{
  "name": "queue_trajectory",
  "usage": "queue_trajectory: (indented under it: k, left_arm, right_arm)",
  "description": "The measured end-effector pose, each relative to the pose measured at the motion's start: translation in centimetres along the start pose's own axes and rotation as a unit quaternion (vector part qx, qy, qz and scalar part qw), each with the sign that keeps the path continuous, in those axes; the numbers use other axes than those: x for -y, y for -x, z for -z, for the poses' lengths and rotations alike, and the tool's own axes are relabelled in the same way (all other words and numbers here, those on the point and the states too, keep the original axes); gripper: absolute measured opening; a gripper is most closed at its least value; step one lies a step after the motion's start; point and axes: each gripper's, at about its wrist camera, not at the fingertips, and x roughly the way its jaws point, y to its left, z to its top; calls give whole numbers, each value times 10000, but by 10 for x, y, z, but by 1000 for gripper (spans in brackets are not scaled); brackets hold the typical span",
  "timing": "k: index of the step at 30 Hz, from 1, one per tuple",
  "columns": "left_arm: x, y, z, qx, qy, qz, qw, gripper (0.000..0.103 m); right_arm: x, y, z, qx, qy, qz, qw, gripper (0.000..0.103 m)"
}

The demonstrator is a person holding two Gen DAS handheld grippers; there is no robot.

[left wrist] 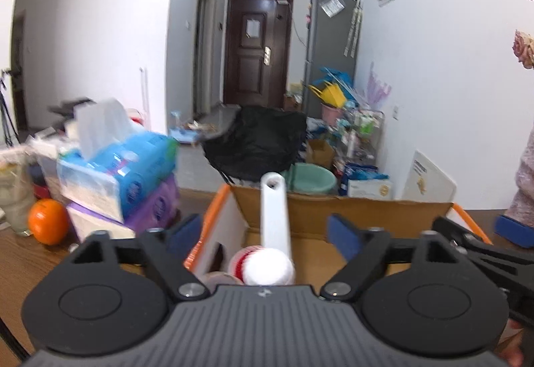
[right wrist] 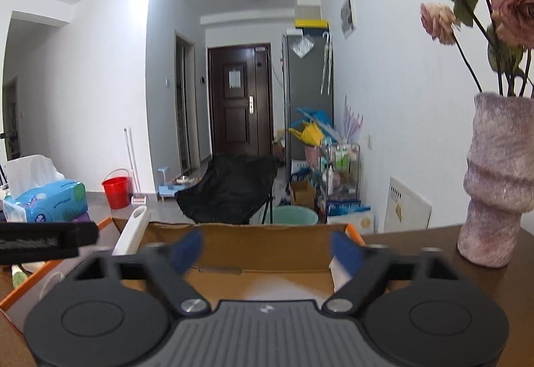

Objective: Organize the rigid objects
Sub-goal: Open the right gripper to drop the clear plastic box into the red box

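A cardboard box (left wrist: 333,210) with orange edges sits on the brown table. In it a white scoop-like tool (left wrist: 274,220) leans upright against the far wall, next to a red-and-white ball (left wrist: 241,261). My left gripper (left wrist: 267,233) is open above the box, its blue pads either side of the tool without touching it. My right gripper (right wrist: 267,250) is open and empty over the same box (right wrist: 267,243); the white tool (right wrist: 131,230) stands at its left. The right gripper's fingers (left wrist: 474,240) also show in the left wrist view.
Stacked tissue packs (left wrist: 116,173) and an orange (left wrist: 48,221) sit left of the box. A pink vase (right wrist: 497,180) with dried roses stands on the table at the right. A black brush-like bar (right wrist: 46,241) shows at the left. Clutter fills the floor behind.
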Motion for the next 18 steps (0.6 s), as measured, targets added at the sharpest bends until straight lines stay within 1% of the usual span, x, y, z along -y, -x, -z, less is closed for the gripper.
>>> queue_trajectory:
  k: [1,2,7,13,18]
  left_arm:
    - [-2,2,-1,29,-19,-46,10000,100]
    - [-5,5,-2,63,10,-84,9999,103]
    - [-16,6,-5,17,164,-142,9998,103]
    - [-21,10,-4,-28,135,-234,9996,103]
    - [-26,19,-3,22,141,-323,9994,103]
  right_arm:
    - [1,1,0,16,-27,-2,10000,103]
    - [1,3,-1,21,-37,2,10000,103]
    - [2,7,-2,-37,-82,-1,10000,103]
    - [3,11,-1,-47,-40,47,10000,103]
    - [3,22,0,43,-31,56,10000,103]
